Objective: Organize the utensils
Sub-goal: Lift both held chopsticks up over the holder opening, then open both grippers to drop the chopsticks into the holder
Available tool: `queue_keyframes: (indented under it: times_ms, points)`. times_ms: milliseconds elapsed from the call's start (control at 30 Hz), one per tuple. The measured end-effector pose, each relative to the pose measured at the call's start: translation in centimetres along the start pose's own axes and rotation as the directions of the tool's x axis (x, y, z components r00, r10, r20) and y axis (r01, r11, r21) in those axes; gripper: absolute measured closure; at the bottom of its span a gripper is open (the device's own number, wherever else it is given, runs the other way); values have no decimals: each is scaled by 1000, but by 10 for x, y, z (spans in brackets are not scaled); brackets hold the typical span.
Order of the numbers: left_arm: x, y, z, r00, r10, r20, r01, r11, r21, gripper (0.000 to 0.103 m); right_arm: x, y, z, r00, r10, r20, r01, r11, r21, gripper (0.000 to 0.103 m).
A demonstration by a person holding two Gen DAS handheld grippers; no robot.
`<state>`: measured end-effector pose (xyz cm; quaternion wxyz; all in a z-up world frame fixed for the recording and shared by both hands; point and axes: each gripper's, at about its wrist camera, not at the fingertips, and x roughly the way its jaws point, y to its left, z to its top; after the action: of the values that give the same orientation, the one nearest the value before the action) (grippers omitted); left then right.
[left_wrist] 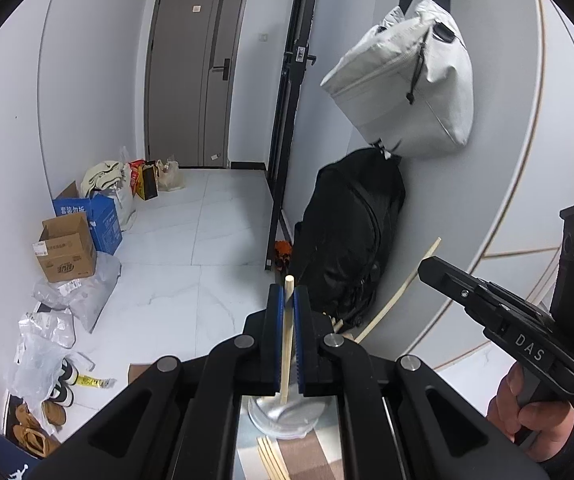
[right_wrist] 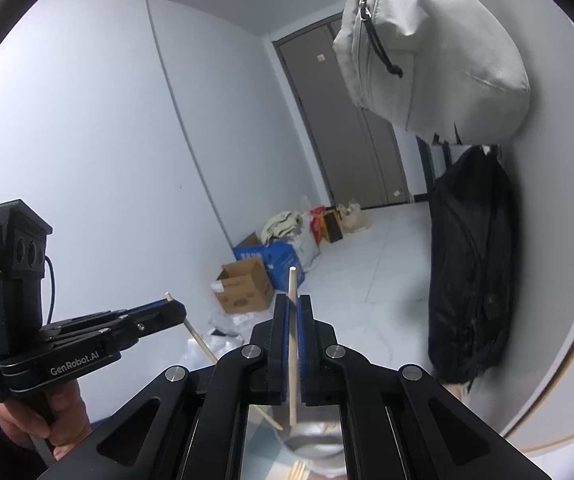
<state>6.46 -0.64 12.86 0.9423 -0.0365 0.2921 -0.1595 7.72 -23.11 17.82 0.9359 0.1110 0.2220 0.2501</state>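
- The left gripper (left_wrist: 290,300) is pinching one wooden chopstick (left_wrist: 287,344) between its jaws, the stick standing upright, its tip poking just above them
- The right gripper (right_wrist: 294,308) is pinching a second chopstick (right_wrist: 293,344) the same way
- Below both sets of jaws, a metal container (left_wrist: 283,412) is waiting on the table, with loose chopsticks (left_wrist: 271,456) lying just beside it
- Judging from this, two sticks are being handled, none looks stowed yet, and several are remaining
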Motion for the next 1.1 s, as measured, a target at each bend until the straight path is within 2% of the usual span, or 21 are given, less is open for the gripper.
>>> queue_keyframes:
  times_ms: [133, 400, 767, 1033, 1100]
  points:
    - [10, 1, 14, 1000, -3, 7, 3, 1000, 5, 102, 10, -4, 15, 1000, 0, 12, 0, 1000, -5, 100]
    - [35, -2, 23, 1000, 3, 5, -3, 999, 44, 102, 33, -14, 23, 1000, -11, 2, 11, 1000, -4, 100]
    - [61, 2, 17, 999, -5, -54, 9, 998, 57, 102, 58, -29, 12, 999, -21, -43, 21, 1000, 10, 100]
    - [78, 7, 9, 995, -29, -99, 32, 999, 33, 102, 71, -27, -2, 997, -15, -80, 13, 1000, -27, 100]
    - [81, 6, 3, 995, -19, -97, 25, 998, 57, 102, 76, -28, -8, 995, -13, -95, 10, 999, -31, 100]
